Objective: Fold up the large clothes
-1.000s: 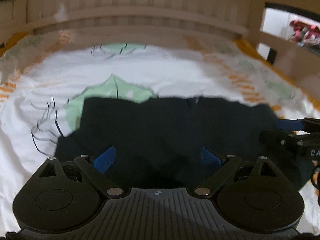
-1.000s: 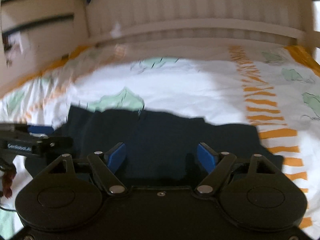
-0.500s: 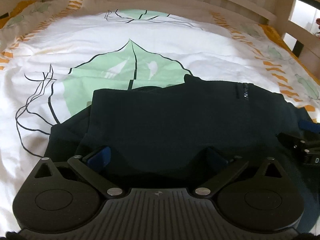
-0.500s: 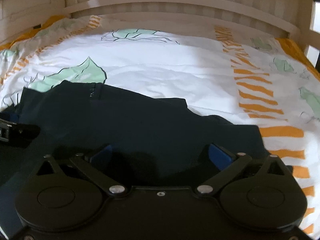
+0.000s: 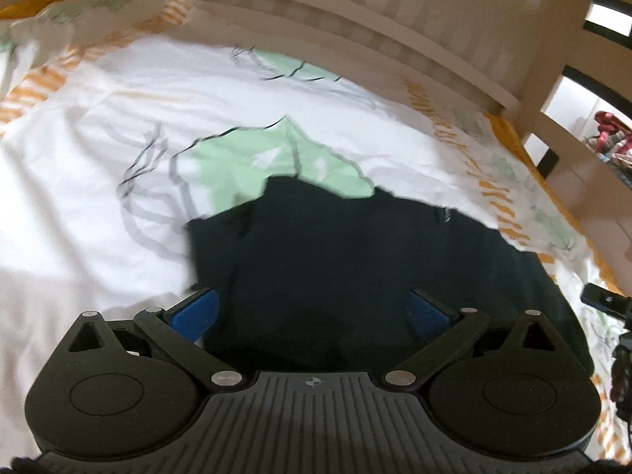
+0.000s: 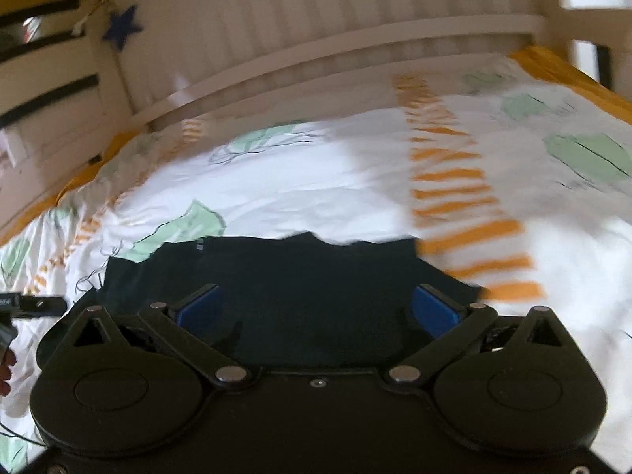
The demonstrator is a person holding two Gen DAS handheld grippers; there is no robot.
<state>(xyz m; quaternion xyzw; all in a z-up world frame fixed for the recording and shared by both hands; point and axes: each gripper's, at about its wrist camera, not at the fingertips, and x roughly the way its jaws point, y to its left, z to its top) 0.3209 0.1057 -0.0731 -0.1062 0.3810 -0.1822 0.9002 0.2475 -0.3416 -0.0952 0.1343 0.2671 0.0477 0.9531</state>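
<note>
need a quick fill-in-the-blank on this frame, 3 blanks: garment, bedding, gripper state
The dark garment lies on a white duvet printed with a ____ leaf.
Both the left gripper and the right gripper have their jaws ____.
The stripes along the duvet border are ____.

Missing words: green; open; orange

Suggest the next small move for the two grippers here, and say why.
Probably lower both and close on the near edge of the dark garment: the left gripper and the right gripper both stand open with the cloth between their fingers, ungrasped, on the bedsheet.
</note>
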